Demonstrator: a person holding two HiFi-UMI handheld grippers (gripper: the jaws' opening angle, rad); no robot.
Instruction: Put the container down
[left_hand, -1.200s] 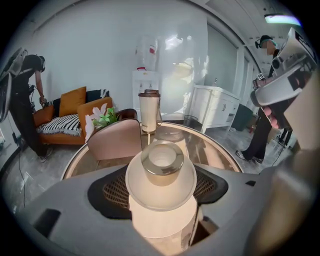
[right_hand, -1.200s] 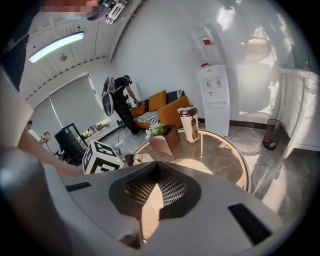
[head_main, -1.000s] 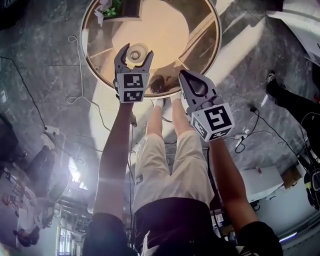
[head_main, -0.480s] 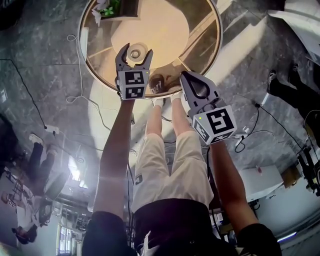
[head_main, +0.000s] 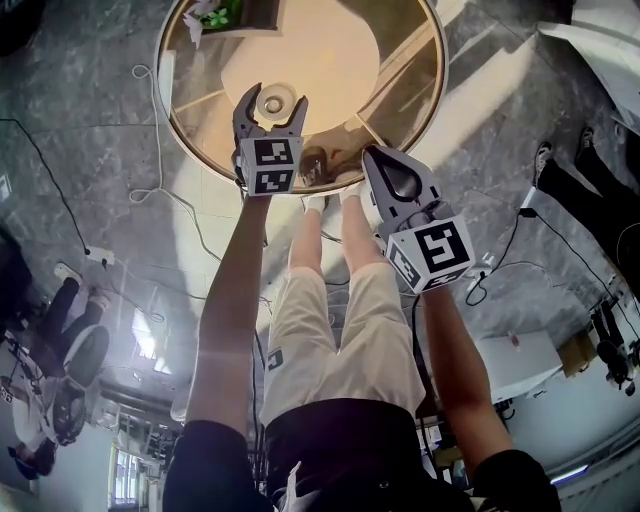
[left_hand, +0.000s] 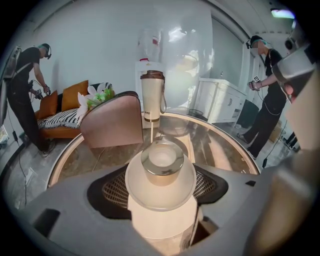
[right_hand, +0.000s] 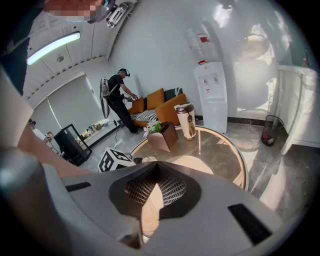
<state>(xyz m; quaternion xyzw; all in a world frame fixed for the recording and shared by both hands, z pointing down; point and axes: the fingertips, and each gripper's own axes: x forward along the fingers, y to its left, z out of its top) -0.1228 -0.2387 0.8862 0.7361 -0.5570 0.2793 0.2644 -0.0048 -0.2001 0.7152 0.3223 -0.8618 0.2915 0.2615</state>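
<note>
Round glass desk (head_main: 400, 60), upper centre of head view. Left claw (head_main: 271, 104) has edged up-frame over the near rim, jaws clamped on the container (left_hand: 160, 172), seemingly still above the glass. Right claw (head_main: 376, 160) closed, empty, lower right. Set-down looks close.

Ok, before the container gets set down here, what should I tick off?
1. Left tongs shut on container: ok.
2. Container looks upright, cap up: ok.
3. Glass table around it bare: ok.
4. Tumbler and brown box stand well beyond the spot: ok.
5. Container base touching the glass: cannot tell.
6. Right tongs shut, empty, off to the side: ok.
</note>
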